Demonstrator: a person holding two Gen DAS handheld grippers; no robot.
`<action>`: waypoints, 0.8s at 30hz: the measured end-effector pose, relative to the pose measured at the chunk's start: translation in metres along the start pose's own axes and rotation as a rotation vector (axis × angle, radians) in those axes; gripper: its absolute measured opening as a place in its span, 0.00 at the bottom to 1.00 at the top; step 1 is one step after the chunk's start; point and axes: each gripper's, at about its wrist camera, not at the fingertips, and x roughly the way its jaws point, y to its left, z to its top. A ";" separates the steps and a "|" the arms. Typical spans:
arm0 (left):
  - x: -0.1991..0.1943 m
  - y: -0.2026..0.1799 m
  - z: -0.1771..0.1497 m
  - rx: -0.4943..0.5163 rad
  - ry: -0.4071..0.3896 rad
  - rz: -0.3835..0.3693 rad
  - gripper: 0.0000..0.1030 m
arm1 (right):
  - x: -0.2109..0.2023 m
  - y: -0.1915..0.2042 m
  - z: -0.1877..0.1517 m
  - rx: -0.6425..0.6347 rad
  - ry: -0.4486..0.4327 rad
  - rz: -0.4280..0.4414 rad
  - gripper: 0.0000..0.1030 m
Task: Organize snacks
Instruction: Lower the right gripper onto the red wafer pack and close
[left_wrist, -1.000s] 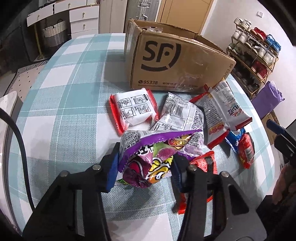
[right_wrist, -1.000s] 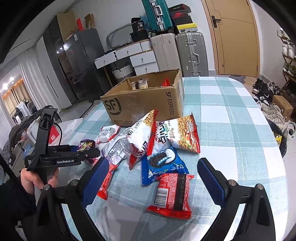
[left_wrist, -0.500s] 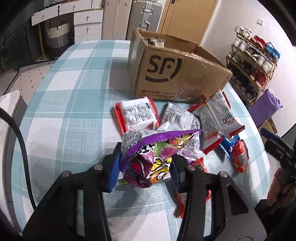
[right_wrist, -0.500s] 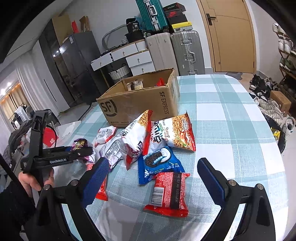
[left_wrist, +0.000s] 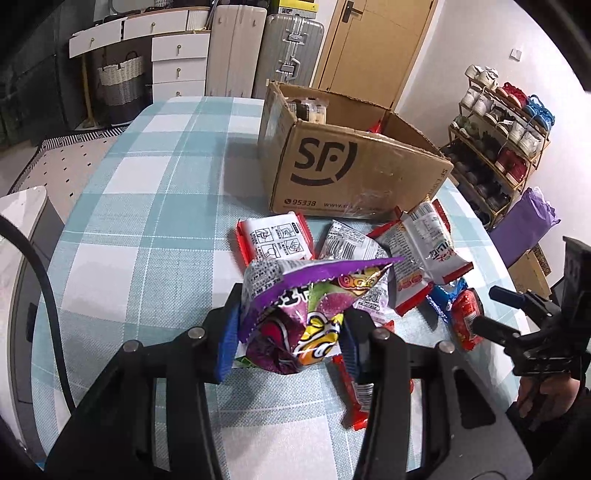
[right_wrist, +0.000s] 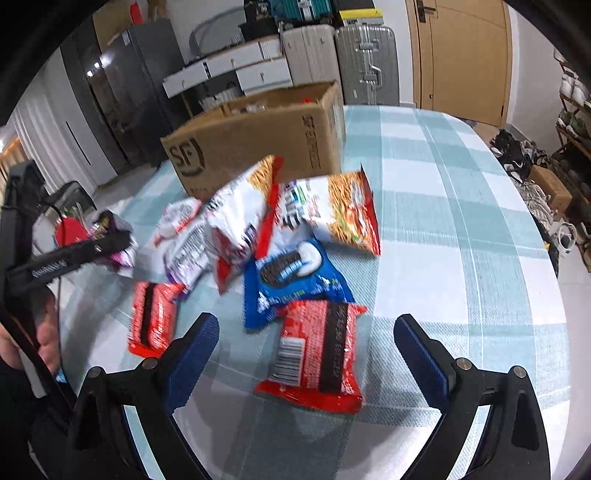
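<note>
My left gripper (left_wrist: 286, 326) is shut on a crumpled purple snack bag (left_wrist: 314, 306), held off the checked table; it also shows at the left of the right wrist view as the purple snack bag (right_wrist: 116, 240). A pile of snack packets lies in front of the open cardboard box (left_wrist: 354, 170). My right gripper (right_wrist: 304, 343) stands wide open just above a red packet (right_wrist: 317, 350) with a black stripe, nothing between its fingers. A blue cookie packet (right_wrist: 291, 277) lies just beyond it, and a second red packet (right_wrist: 151, 317) to the left.
The cardboard box (right_wrist: 258, 144) holds a few items. Noodle-snack bags (right_wrist: 332, 210) lean in the pile. The checked table (left_wrist: 147, 177) has bare cloth left of the box. A shoe rack (left_wrist: 498, 140), suitcases (left_wrist: 291, 48) and drawers stand around the table.
The left gripper has risen with the purple bag, showing more of the box's inside. The right gripper has dropped and tilted down towards the red packet.
</note>
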 end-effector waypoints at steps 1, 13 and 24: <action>-0.001 0.000 0.000 -0.001 -0.002 -0.001 0.42 | 0.002 0.000 -0.001 -0.002 0.005 -0.001 0.94; -0.010 -0.001 -0.001 0.005 -0.018 -0.012 0.42 | 0.025 0.005 -0.009 -0.058 0.085 -0.060 0.51; -0.013 -0.009 -0.003 0.038 -0.025 -0.016 0.42 | 0.021 0.004 -0.010 -0.075 0.074 -0.097 0.43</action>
